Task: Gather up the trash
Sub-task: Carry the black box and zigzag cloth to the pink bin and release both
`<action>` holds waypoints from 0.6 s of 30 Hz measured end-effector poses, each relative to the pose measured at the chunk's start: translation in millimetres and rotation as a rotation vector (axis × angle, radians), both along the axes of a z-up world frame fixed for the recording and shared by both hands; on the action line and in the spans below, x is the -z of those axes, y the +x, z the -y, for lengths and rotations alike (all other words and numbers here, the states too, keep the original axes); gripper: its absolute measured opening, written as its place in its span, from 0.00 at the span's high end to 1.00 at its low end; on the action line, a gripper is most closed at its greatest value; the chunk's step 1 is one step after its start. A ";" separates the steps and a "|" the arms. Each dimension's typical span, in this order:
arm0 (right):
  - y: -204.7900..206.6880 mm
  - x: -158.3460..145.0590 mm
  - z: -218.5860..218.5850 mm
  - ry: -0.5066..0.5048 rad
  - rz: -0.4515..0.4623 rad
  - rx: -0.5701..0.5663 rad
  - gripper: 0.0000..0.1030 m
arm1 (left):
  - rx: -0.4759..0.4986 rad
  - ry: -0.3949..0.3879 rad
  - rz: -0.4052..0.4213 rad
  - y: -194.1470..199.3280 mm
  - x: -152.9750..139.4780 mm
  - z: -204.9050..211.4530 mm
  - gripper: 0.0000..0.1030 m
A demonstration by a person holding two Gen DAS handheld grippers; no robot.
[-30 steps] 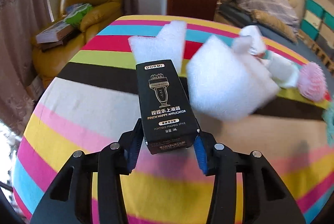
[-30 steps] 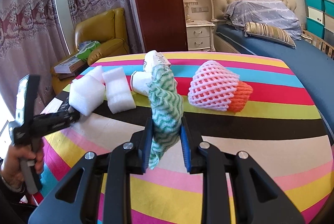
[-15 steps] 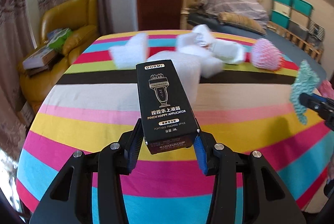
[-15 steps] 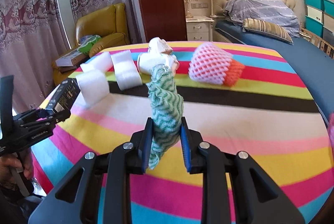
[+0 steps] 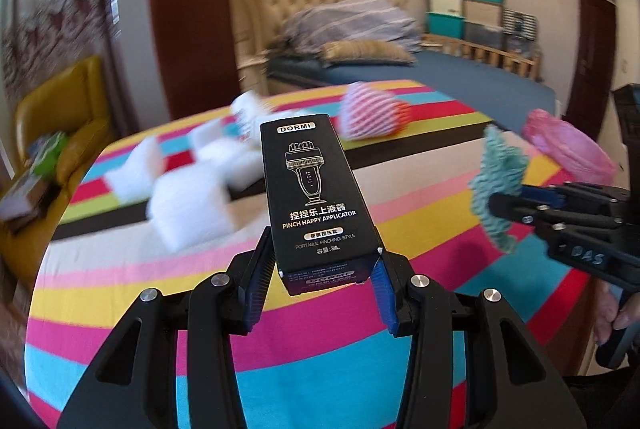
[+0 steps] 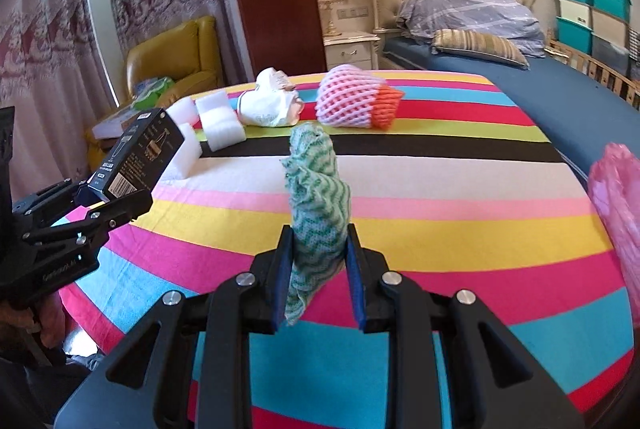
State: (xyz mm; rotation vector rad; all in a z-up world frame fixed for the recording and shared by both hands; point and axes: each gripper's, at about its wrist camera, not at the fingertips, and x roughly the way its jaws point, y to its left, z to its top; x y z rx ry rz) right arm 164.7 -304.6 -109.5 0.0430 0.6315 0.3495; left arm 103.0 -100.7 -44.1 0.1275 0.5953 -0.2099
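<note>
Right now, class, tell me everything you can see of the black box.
The black box is a slim, tall carton, seemingly glossy card, printed DORMI, with a line drawing of an applicator and "PINCH HAPPY APPLICATOR". A barcode shows on one side. The left gripper clamps its lower end between blue pads; the box tilts away, clear of the striped table, otherwise untouched.

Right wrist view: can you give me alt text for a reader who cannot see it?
The right claw grips a crumpled green-and-white cloth above a round table with a bright striped cover. At left, the left claw holds a black box. Farther back on the table lie white foam blocks, a crumpled paper cup and a pink foam net.
</note>
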 end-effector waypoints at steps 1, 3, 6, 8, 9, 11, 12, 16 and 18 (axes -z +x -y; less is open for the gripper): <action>-2.1 -1.3 2.8 0.004 0.006 0.008 0.76 | 0.015 0.003 0.010 -0.9 -2.1 6.9 0.59; -6.5 -3.1 10.7 0.011 0.016 0.025 0.76 | 0.050 0.006 0.029 -0.8 -5.6 21.0 0.59; -11.0 -7.2 25.0 0.012 0.032 0.059 0.76 | 0.087 0.003 0.043 1.9 -9.6 38.1 0.59; -13.6 -9.2 36.8 0.010 0.041 0.086 0.76 | 0.106 -0.004 0.047 6.8 -11.7 48.6 0.59; -14.4 -9.6 40.7 0.006 0.044 0.096 0.76 | 0.116 -0.012 0.043 9.9 -12.2 53.7 0.59; -16.3 -10.7 52.7 -0.003 0.047 0.121 0.76 | 0.151 -0.030 0.026 18.6 -13.5 68.3 0.59; -17.9 -12.6 63.3 0.000 0.051 0.144 0.76 | 0.164 -0.033 0.024 20.1 -13.2 76.6 0.59; -21.1 -19.4 95.4 -0.010 0.065 0.208 0.76 | 0.238 -0.038 0.011 34.0 -14.2 114.0 0.59; -22.8 -24.0 115.1 -0.026 0.075 0.243 0.76 | 0.275 -0.043 0.003 38.8 -15.4 132.3 0.59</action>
